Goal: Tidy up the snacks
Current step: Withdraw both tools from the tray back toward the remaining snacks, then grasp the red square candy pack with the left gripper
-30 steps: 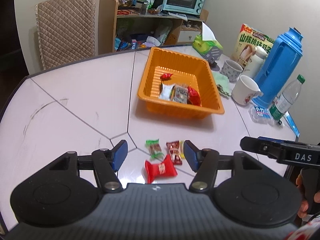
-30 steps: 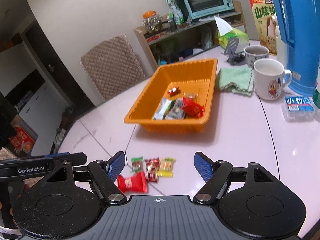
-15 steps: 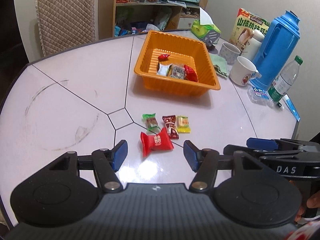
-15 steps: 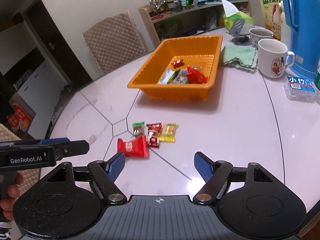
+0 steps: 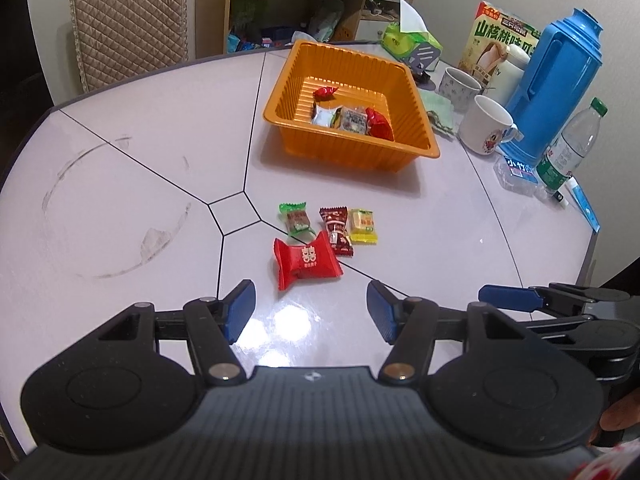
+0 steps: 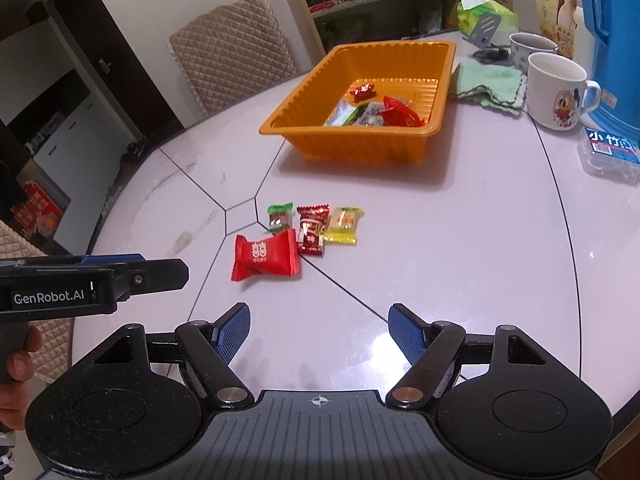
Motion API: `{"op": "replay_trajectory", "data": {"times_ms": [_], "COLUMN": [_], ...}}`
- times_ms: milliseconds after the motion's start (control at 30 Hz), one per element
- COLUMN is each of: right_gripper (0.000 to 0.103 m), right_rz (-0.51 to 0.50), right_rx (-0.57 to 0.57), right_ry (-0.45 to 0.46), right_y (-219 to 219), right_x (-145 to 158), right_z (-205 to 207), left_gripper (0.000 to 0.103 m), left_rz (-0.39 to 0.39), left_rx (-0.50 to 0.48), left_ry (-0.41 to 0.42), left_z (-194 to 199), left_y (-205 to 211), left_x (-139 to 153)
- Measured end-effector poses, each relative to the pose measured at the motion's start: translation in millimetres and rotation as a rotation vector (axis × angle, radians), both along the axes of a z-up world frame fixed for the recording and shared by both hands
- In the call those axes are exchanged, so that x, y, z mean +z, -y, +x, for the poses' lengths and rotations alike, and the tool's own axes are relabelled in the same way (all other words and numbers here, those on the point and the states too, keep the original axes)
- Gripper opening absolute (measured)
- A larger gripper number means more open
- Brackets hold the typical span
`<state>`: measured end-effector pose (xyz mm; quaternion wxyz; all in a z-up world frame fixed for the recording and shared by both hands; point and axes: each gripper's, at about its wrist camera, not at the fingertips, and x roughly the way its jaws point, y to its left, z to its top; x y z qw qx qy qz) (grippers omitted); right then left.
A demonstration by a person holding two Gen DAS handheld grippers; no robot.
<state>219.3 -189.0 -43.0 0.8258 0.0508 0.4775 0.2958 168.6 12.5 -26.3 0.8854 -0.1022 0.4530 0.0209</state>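
Observation:
Several wrapped snacks lie on the table: a big red packet [image 5: 306,258] [image 6: 266,254], a green-topped one [image 5: 295,219] [image 6: 279,216], a dark red one [image 5: 336,230] [image 6: 312,228] and a yellow one [image 5: 363,225] [image 6: 344,225]. An orange tray [image 5: 412,148] [image 6: 360,146] beyond them holds several more snacks. My left gripper [image 5: 311,310] is open and empty, just short of the red packet. My right gripper [image 6: 319,330] is open and empty, nearer the table's front edge; it also shows at the right in the left wrist view [image 5: 516,298].
A white mug [image 5: 486,124] [image 6: 558,92], a second mug [image 5: 458,86], a green cloth [image 6: 488,84], a blue thermos [image 5: 554,80], a water bottle [image 5: 570,150], a tissue pack [image 6: 610,150] and a box [image 5: 500,36] stand at the right. A quilted chair [image 5: 130,16] is behind the table.
Both grippers have pulled back and risen from the loose snacks, which now lie farther ahead of the fingers. The jaws stayed open and nothing was picked up.

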Motion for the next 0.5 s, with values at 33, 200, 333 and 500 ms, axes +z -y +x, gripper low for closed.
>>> {"op": "replay_trajectory", "data": {"times_ms": [33, 200, 333, 500], "right_gripper": [0.076, 0.076, 0.076, 0.076], "right_rz": [-0.004, -0.015, -0.021, -0.03], "right_rx": [0.001, 0.003, 0.001, -0.01], "right_ry": [-0.002, -0.015, -0.025, -0.04], "right_y": [-0.4, -1.7, -2.6, -1.4], "right_x": [-1.1, -6.1, -11.0, -18.1], "right_z": [0.1, 2.8, 6.8, 12.3], "left_gripper": [0.058, 0.058, 0.058, 0.058], "left_rz": [0.0, 0.0, 0.015, 0.029], "left_rx": [0.0, -0.001, -0.011, -0.027], "left_ry": [-0.003, -0.017, -0.024, -0.031], "left_z": [0.3, 3.9, 6.8, 11.5], "left_y": [0.1, 0.2, 0.9, 1.3], "left_x": [-1.0, -5.1, -10.8, -20.8]}}
